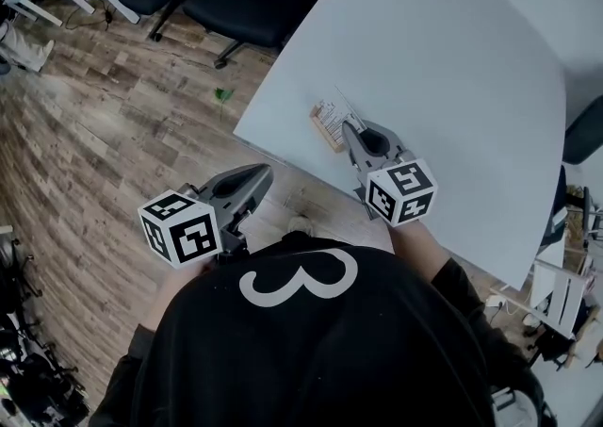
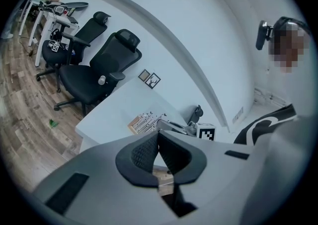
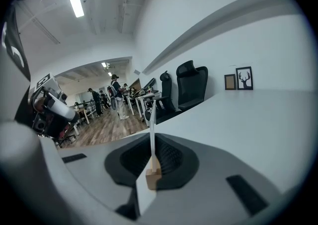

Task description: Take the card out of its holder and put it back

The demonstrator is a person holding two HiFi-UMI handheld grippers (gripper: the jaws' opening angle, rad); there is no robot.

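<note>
The right gripper [image 1: 350, 128] has its 2 jaws drawn in on the card [image 3: 151, 129], which stands edge-on between the ribbed black pads. The pads look pressed to both faces, though the wide lens makes that contact hard to confirm. The card's foot sits in the slot of the wooden holder [image 3: 153, 177], deep between the jaws and close to the gripper's body. The holder rests on the white table [image 1: 452, 67], just ahead of the gripper.

The left gripper [image 2: 158, 149] has its jaws together with nothing between them. It hangs off the table, well behind and to the left of the right gripper.

I judge this to be the grasp at the slot, with the card seated or nearly so. Whether it is coming out or going back in cannot be told. Either way, the next move calls for travel straight along the slot, since tilting would bind the card or drag the light holder along.

The card is thin, flat and white, with print on 1 face. The holder is a small pale block of bare wood. The tabletop is smooth and matte.
</note>
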